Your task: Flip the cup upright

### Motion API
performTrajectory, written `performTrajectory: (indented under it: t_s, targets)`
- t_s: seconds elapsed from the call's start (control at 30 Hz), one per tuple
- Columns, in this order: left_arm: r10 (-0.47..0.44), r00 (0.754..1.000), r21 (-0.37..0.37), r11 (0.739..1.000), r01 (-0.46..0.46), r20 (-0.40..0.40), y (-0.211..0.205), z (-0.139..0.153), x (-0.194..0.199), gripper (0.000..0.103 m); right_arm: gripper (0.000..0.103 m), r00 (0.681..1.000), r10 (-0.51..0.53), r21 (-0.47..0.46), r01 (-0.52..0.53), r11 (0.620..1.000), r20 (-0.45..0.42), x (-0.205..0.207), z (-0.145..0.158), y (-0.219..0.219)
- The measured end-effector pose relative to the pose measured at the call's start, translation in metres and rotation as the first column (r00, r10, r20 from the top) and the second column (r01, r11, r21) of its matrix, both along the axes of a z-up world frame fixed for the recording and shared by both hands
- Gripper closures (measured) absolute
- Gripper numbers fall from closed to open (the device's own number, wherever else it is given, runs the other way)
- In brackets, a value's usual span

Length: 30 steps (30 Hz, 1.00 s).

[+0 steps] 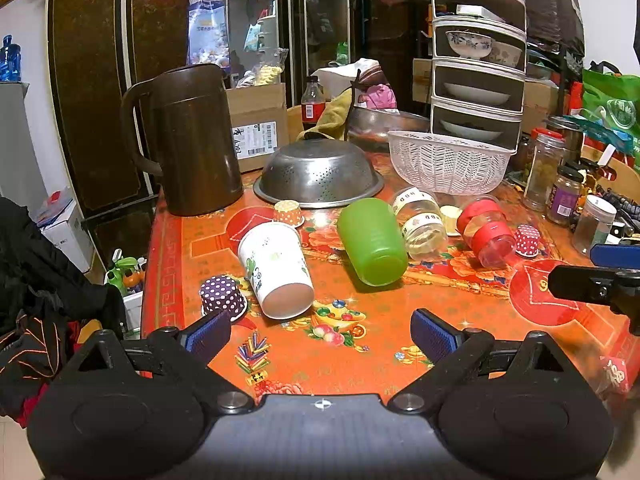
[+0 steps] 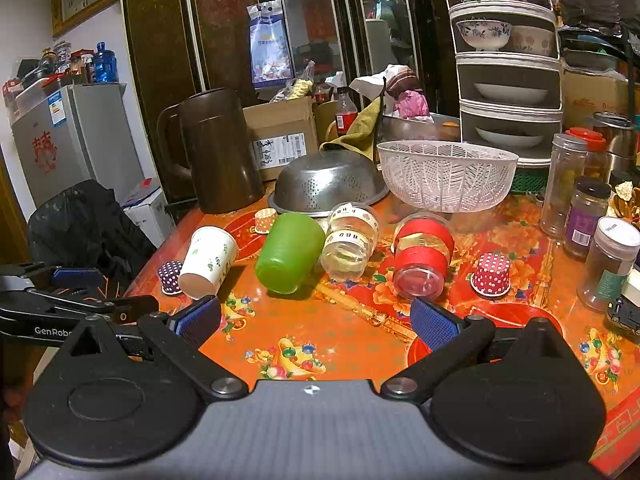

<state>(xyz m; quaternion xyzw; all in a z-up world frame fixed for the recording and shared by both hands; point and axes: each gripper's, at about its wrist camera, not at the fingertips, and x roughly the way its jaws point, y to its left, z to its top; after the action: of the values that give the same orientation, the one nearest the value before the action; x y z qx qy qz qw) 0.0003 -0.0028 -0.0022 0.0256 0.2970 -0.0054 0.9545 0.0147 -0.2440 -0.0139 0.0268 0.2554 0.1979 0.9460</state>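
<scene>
Several cups lie on their sides on the orange patterned table [image 1: 360, 364]. A white paper cup [image 1: 276, 270] [image 2: 209, 254] lies at the left, base toward me. A green plastic cup [image 1: 372, 240] [image 2: 290, 252] lies in the middle. A clear cup with taped labels [image 1: 422, 222] [image 2: 350, 240] and a clear cup with red bands [image 1: 486, 230] [image 2: 422, 258] lie to its right. My left gripper [image 1: 322, 332] is open and empty, just short of the white cup. My right gripper [image 2: 316, 320] is open and empty, short of the green and clear cups.
Small paper cupcake cups stand upside down: purple dotted [image 1: 222, 294], orange [image 1: 288, 213], red dotted [image 2: 491, 274]. Behind are a brown jug [image 1: 192, 140], an upturned steel colander [image 1: 320, 172], a white basket [image 1: 448, 164], a dish rack [image 1: 478, 60], and jars [image 2: 586, 216] at the right.
</scene>
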Motion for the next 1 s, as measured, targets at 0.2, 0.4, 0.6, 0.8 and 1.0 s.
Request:
performTrajectory:
  t_s: [0.2,0.4,0.6,0.8,1.0]
  targets:
    - [-0.003,1.0,0.001,1.0,0.003,-0.002,-0.001,-0.001,-0.0001,0.005,0.001,1.0,0.002,0.002,-0.002,1.0,-0.005,0.0026,-0.0005,0.0005]
    - [-0.004,1.0,0.001,1.0,0.004,-0.007,-0.0022,-0.0012,0.0,0.005,0.001,1.0,0.005,0.002,-0.005,1.0,-0.006,0.003,-0.0011,0.0017]
    - [-0.003,1.0,-0.001,1.0,0.003,-0.008,-0.0027,-0.0016,0.0003,0.005,0.001,1.0,0.005,0.002,-0.005,1.0,-0.005,0.0029,-0.0006,0.0015]
    - [-0.005,1.0,-0.001,1.0,0.005,-0.01,-0.0039,-0.0017,0.0008,0.005,0.001,1.0,0.005,0.003,-0.005,1.0,-0.005,0.0033,-0.0001,0.0017]
    - [-0.008,1.0,-0.004,1.0,0.008,-0.015,-0.005,-0.0021,0.001,0.005,0.001,1.0,0.005,0.003,-0.005,1.0,-0.012,0.0039,-0.0003,0.0002]
